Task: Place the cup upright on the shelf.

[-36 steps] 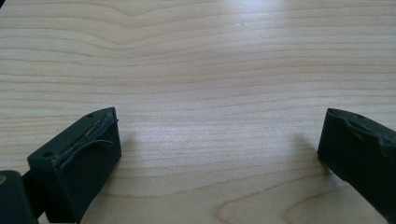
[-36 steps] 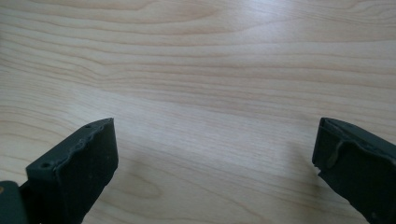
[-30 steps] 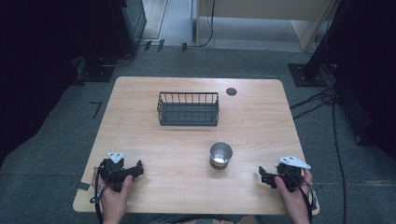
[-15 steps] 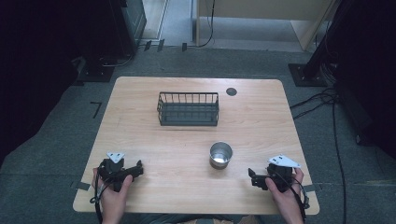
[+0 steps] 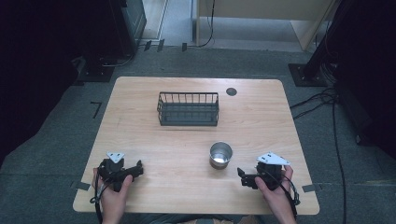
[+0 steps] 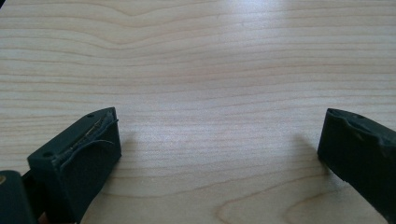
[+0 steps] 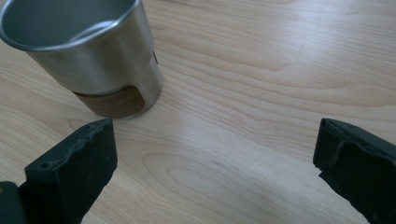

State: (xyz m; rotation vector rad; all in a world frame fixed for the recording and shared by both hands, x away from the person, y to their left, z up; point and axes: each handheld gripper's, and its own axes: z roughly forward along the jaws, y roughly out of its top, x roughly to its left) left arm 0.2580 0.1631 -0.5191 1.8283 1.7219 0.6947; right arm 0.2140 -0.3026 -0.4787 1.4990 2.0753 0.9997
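A steel cup (image 5: 220, 155) stands upright on the wooden table (image 5: 261, 121), right of centre near the front. My right gripper (image 5: 243, 176) lies just to its right, pointing left at it. In the right gripper view the cup (image 7: 93, 60) stands beyond the left jaw, apart from it. The right gripper (image 7: 215, 163) has just been opening and is now open wide, with bare wood between its jaws. My left gripper (image 5: 138, 168) rests at the front left, pointing right. In its own view the left gripper (image 6: 219, 149) is open over bare wood.
A black wire basket (image 5: 188, 108) sits at the middle of the table's far half, with nothing visible in it. A dark round grommet (image 5: 231, 91) marks the tabletop behind it to the right. Cables and dark stands lie on the floor around the table.
My right hand has moved left along the front edge toward the cup, and its jaws have spread wider. The left hand, the cup and the basket have stayed put.
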